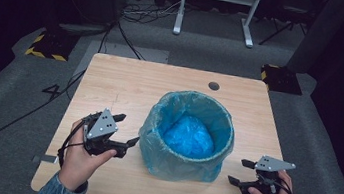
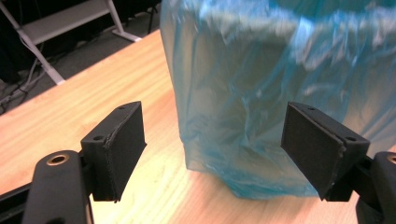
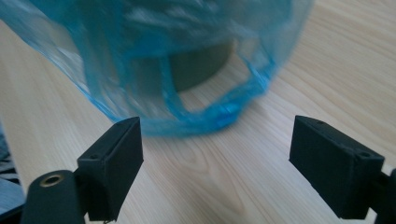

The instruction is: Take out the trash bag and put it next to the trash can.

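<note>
Wooden table (image 1: 126,83), one bin (image 1: 187,135) at its middle, nearer the person's edge. Bin is lined with a thin blue bag (image 1: 190,137); bag mouth is folded out over the rim and hangs down the outside wall almost to the table top. Loose blue plastic bunched at the bottom inside.

Left tongs (image 1: 126,130) just beside the bin's left flank, jaws apart, nothing between them; the left gripper view looks straight at the draped film (image 2: 261,93). Right tongs (image 1: 241,171) near the bin's right side, a little apart from it, jaws wide too, also empty. Its own view shows the bag's lower hem (image 3: 205,116) and the grey bin wall (image 3: 196,65) behind it.

Judgement: liner looks seated; no grasp made yet. Whatever handling of the bag comes next is all still ahead.

No brand, label or legible writing on bag, bin or table.
</note>
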`<state>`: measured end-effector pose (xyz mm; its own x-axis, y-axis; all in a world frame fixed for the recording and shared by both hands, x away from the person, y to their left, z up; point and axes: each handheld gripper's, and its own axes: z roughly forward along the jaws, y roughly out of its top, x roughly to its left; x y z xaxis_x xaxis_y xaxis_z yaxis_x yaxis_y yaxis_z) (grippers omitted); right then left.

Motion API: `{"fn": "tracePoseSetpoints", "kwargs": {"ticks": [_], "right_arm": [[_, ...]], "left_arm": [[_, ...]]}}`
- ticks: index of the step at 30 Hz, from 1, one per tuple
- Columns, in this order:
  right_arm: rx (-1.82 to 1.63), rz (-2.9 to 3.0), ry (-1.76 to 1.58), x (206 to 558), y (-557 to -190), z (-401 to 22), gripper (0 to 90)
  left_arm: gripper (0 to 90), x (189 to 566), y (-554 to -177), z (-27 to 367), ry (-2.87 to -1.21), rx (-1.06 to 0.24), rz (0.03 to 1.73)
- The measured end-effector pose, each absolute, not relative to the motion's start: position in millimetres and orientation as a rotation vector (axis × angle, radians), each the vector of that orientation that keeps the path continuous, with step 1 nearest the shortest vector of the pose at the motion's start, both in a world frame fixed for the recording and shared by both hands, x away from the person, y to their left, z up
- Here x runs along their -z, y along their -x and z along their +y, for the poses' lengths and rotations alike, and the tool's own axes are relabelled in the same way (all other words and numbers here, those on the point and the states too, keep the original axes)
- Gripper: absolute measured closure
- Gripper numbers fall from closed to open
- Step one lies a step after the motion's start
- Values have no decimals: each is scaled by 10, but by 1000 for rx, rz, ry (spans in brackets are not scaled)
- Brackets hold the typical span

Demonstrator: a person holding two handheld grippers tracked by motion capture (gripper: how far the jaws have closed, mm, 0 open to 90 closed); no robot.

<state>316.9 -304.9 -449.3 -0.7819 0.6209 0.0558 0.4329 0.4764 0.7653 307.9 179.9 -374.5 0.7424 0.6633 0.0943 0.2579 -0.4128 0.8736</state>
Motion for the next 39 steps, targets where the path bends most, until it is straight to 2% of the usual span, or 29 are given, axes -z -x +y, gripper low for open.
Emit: {"fn": "tracePoseSetpoints", "kwargs": {"ticks": [7,17,18,19,21,25,36,37,39], "right_arm": [[-1275,2464,-835,4379,-3311,-2889,221],[-1284,2506,-849,4407,-3533,-2774,205],[-1295,2512,-839,4397,-3559,-2760,237],[-1303,2517,-823,4383,-3568,-2747,322],[-1324,2533,-769,4344,-3554,-2728,586],[-1353,2468,-739,4216,-3441,-2729,897],[-1377,2392,-736,4089,-3307,-2813,900],[-1376,2402,-749,4107,-3305,-2829,830],[-1353,2434,-788,4179,-3315,-2842,580]], "left_arm": [[208,3968,-3117,1731,-2045,-464,727],[208,4112,-3204,1711,-2064,-432,731],[208,4125,-3211,1705,-2063,-423,734],[208,4129,-3220,1703,-2069,-420,730],[207,4138,-3232,1690,-2069,-413,725],[214,4146,-3234,1669,-2071,-401,716],[211,4149,-3234,1652,-2065,-388,701],[211,4148,-3235,1658,-2063,-391,702],[211,4152,-3236,1670,-2060,-389,704]]}}
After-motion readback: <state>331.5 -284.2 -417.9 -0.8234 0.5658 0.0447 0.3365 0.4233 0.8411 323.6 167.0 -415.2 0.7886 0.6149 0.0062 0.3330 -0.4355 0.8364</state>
